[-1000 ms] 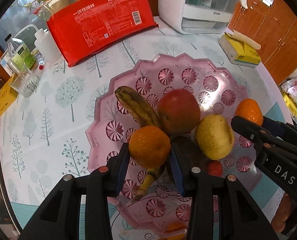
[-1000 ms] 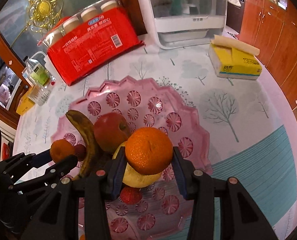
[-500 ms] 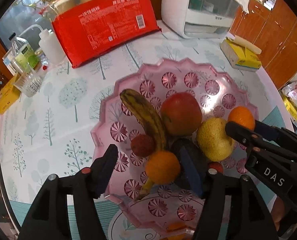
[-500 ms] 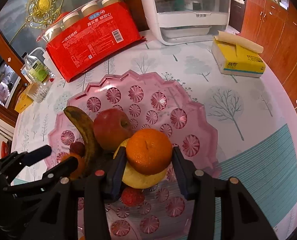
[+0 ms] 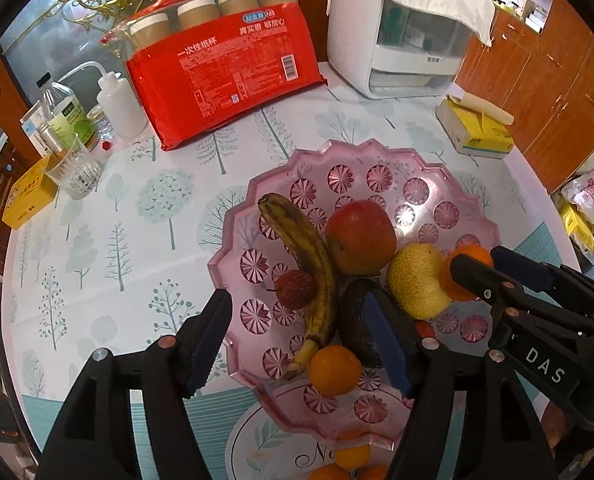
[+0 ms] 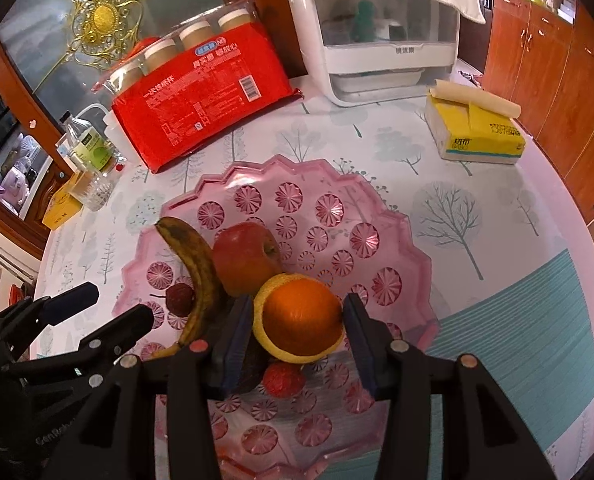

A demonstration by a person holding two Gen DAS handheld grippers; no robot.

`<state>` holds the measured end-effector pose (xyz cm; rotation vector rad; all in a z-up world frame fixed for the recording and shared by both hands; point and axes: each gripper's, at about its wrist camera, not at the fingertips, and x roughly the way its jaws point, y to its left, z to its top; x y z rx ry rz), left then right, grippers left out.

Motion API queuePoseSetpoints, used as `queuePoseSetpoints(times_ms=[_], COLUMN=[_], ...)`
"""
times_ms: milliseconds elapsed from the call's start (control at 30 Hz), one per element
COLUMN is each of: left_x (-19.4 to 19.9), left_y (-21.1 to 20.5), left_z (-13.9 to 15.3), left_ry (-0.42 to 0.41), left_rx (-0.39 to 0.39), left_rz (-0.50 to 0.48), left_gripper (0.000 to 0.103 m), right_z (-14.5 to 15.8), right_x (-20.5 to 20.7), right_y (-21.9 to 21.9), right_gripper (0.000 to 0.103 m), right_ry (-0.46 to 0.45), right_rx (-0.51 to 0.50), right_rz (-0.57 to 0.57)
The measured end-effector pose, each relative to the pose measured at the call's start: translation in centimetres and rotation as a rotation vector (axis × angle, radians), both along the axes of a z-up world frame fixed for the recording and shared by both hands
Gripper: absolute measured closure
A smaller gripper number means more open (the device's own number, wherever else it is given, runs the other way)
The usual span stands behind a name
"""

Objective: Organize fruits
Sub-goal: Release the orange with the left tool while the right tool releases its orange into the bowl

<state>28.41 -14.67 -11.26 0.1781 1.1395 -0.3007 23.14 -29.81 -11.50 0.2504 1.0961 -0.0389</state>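
Observation:
A pink plate [image 5: 381,152] [image 6: 257,170] holds a browned banana [image 5: 305,248], a red apple [image 5: 361,236], a yellow pear [image 5: 415,280], a dark avocado [image 5: 355,320] and a lychee [image 5: 295,288]. A small orange [image 5: 333,370] lies loose in the plate by the banana's stem. My left gripper [image 5: 297,316] [image 6: 115,304] hovers over it, its jaws opening and touching nothing. My right gripper [image 6: 297,312] [image 5: 475,264] is shut on a second orange [image 6: 303,316], held just above the pear [image 6: 281,354]. Another lychee [image 6: 283,378] lies under it.
Behind the plate are a red pack of paper cups [image 5: 225,68], a white appliance [image 5: 393,40] and a yellow tissue pack [image 6: 477,132]. At the left stand bottles [image 5: 121,104], a glass [image 5: 75,172] and a yellow box [image 5: 27,196]. More oranges [image 5: 353,456] lie below the plate's near rim.
My left gripper has opened and let go of its orange, which now lies in the plate by the banana's stem; the gripper has drawn up and back. The right gripper keeps its orange.

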Motion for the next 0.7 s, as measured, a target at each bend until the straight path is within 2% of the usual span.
queuePoseSetpoints(times_ms=[700], left_x=[-5.0], left_y=[3.5], left_z=[6.7], left_ry=[-0.094], left_rx=[-0.067], left_rz=[-0.015], left_gripper=[0.029], right_z=[7.0], right_x=[-5.9], right_y=[3.3], right_gripper=[0.055], right_ry=[-0.120], right_rx=[-0.031], right_rz=[0.011])
